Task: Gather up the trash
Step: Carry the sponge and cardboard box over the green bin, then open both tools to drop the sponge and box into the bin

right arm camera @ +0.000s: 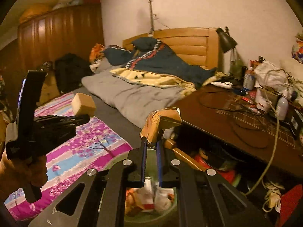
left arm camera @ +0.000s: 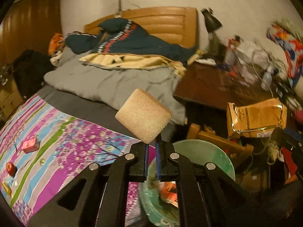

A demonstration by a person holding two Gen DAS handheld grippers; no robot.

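Left gripper (left arm camera: 151, 147): its fingers were clamped on the lower corner of a foam block (left arm camera: 144, 115); in the right wrist view this gripper (right arm camera: 83, 116) was seen from the side, held up by the person's left hand (right arm camera: 24, 168).
Foam block: pale beige and tilted, it stood up from the fingertips in the air, over the edge of the bed (left arm camera: 90, 111) and just above the basin (left arm camera: 214, 158).
Right gripper (right arm camera: 151, 143): its fingers were clamped on a torn cardboard piece (right arm camera: 161, 123), which had shiny tape along its edges.
Cardboard piece: in the left wrist view it (left arm camera: 255, 117) hung in the air to the right, in front of the desk (left arm camera: 204, 89).
Basin: green and round, it sat low between the bed and the desk, under both grippers; in the right wrist view the basin (right arm camera: 151, 153) held wrappers and crumpled paper (right arm camera: 151, 196), red, white and orange.
Trash on the bed: a small red box (left arm camera: 30, 144), a round red thing (left arm camera: 10, 168) and a yellow piece (left arm camera: 6, 188) lay apart from each other on the flowered sheet (left arm camera: 75, 141).
Bed: a grey quilt (left arm camera: 113, 83) and a dark blue patterned blanket (left arm camera: 136, 43) were piled near the wooden headboard (left arm camera: 166, 22).
Desk: dark brown, beside the bed; bottles (right arm camera: 282, 106), a white bag (right arm camera: 269, 73), cables and a black lamp (right arm camera: 225, 39) stood on it.
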